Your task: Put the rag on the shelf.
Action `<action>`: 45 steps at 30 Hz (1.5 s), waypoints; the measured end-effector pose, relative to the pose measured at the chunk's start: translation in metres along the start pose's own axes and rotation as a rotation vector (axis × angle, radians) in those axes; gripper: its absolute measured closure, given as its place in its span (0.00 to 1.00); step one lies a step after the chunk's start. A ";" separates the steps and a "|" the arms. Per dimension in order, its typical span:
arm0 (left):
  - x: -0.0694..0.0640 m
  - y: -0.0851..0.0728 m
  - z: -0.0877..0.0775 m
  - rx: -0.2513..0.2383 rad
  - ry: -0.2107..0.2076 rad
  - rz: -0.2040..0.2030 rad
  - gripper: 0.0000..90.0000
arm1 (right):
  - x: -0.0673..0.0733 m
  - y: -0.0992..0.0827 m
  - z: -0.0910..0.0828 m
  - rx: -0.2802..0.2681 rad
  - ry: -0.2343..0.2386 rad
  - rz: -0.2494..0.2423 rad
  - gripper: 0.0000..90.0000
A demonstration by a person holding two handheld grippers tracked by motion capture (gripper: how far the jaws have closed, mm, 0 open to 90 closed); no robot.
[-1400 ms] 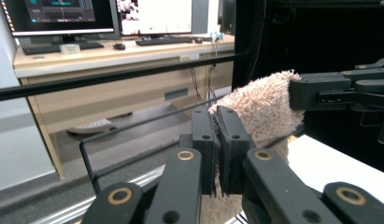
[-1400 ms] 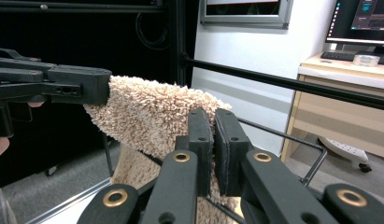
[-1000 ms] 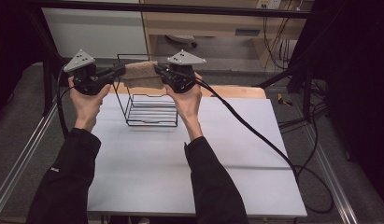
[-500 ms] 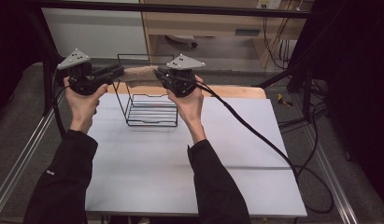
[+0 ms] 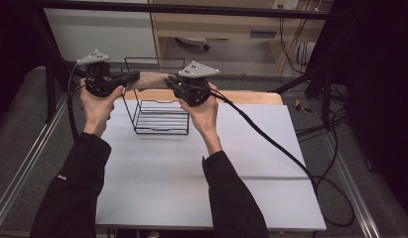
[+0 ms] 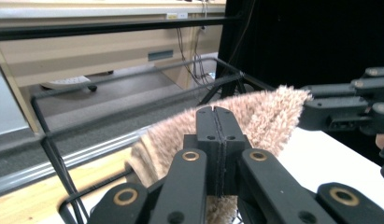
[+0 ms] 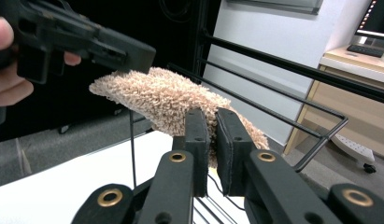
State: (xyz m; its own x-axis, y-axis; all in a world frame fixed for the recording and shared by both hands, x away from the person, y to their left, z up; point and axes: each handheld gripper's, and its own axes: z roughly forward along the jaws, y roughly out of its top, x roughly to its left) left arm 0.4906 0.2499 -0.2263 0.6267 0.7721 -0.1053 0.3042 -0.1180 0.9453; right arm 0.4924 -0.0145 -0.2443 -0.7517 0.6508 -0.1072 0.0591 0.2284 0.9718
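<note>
Two hand-held grippers grip one towel (image 5: 151,80) above the rack (image 5: 159,116) on the desk (image 5: 191,173): the left hand-held gripper (image 5: 134,77), jaws just closing, clamps one end; the right hand-held gripper (image 5: 170,83) pinches the other.

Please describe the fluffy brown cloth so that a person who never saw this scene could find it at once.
Start at the white table and find the black wire basket near its far edge. Just above it, the left gripper and right gripper hold the fluffy brown cloth stretched level between them. It is soft, shaggy and tan among black hardware.
</note>
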 end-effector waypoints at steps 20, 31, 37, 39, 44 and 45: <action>-0.003 -0.017 0.004 0.030 0.024 0.066 1.00 | 0.000 0.010 -0.011 0.017 0.076 0.081 0.91; -0.001 -0.033 0.010 0.051 0.021 0.072 0.98 | 0.001 -0.009 0.005 0.158 0.031 0.096 1.00; 0.002 -0.034 0.014 0.050 0.036 0.064 0.99 | -0.002 -0.012 0.013 0.170 0.002 0.087 0.99; 0.002 -0.033 0.014 0.047 0.038 0.065 1.00 | -0.003 -0.012 0.013 0.163 0.007 0.086 0.98; 0.000 -0.032 0.010 0.045 0.041 0.070 0.99 | -0.001 -0.009 0.008 0.146 0.015 0.085 0.95; 0.000 -0.032 0.008 0.045 0.040 0.070 0.99 | 0.000 -0.008 0.006 0.140 0.016 0.084 0.94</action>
State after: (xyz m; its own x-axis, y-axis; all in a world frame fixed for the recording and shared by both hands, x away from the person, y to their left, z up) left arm 0.4865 0.2483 -0.2587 0.6186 0.7853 -0.0259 0.2927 -0.1997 0.9351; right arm 0.4961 -0.0124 -0.2536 -0.7505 0.6605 -0.0227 0.2123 0.2736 0.9381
